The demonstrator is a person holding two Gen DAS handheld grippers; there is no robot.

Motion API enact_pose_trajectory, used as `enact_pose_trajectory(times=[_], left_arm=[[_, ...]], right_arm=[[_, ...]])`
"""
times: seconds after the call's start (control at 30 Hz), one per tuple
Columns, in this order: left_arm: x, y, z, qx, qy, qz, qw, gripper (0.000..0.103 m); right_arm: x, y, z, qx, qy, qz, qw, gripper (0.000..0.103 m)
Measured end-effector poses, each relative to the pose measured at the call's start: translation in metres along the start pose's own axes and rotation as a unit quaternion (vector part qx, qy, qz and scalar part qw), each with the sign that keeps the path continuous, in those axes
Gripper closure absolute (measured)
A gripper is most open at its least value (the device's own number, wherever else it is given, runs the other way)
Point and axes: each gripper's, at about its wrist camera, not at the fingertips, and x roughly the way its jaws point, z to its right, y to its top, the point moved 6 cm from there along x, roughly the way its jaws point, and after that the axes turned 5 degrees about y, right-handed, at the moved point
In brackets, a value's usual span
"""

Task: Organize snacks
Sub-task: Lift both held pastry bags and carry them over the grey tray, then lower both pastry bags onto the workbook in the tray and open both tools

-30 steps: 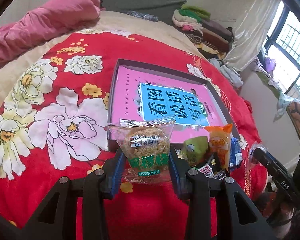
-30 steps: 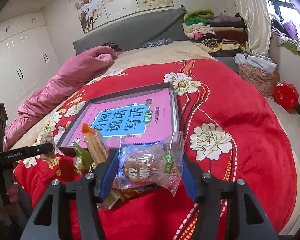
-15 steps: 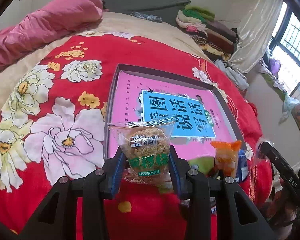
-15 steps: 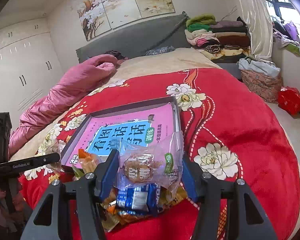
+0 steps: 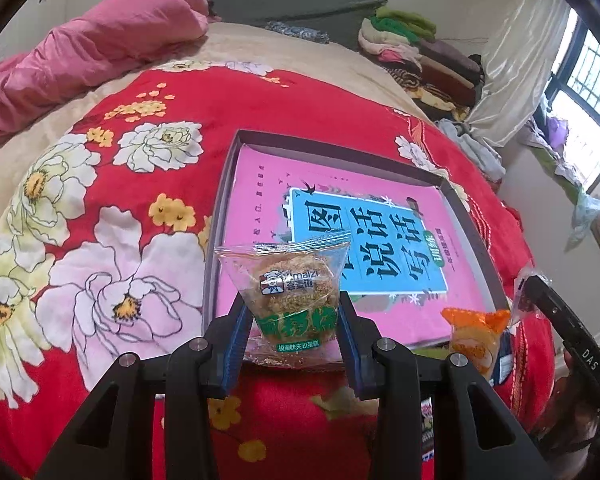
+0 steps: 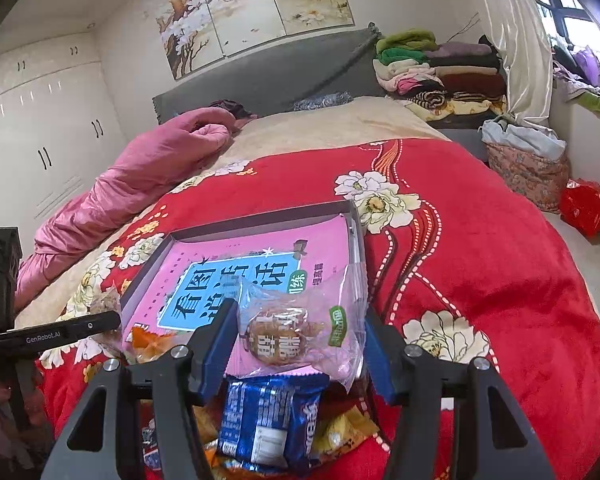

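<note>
My left gripper (image 5: 291, 320) is shut on a clear-wrapped cake with a green label (image 5: 290, 288), held over the near edge of a shallow grey box (image 5: 220, 216) that holds a pink book (image 5: 260, 208). My right gripper (image 6: 300, 332) is shut on a second clear-wrapped cake (image 6: 296, 328), held over the box's (image 6: 354, 220) near right corner. Under the right gripper lies a pile of snacks on the red blanket, with a blue packet (image 6: 268, 420) on top. An orange packet (image 5: 474, 332) sticks up at the right in the left wrist view.
The red flowered blanket (image 5: 100, 200) covers the bed. A pink quilt (image 6: 140, 168) lies at the far left. Folded clothes (image 6: 432, 68) are stacked beside the headboard. The other gripper's black body (image 5: 572, 340) stands at the right edge, and at the left edge (image 6: 52, 334) in the right wrist view.
Both grippers have carried their cakes forward toward the box; the box looms larger and the snack pile has slid down beneath them. Neither grip has changed.
</note>
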Motion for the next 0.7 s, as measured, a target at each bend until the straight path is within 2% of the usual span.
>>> enact_pose_trajectory(times=[0.23, 0.7], left_arm=[[0.012, 0.006, 0.002, -0.003, 0.006, 0.002, 1.0000, 0.061], [0.033, -0.004, 0.003, 0.004, 0.010, -0.025, 0.9996, 0.061]], right_arm=[[0.016, -0.001, 0.002, -0.003, 0.001, -0.010, 1.000, 0.044], [0.038, -0.010, 0.002, 0.003, 0.011, -0.040, 0.999, 0.044]])
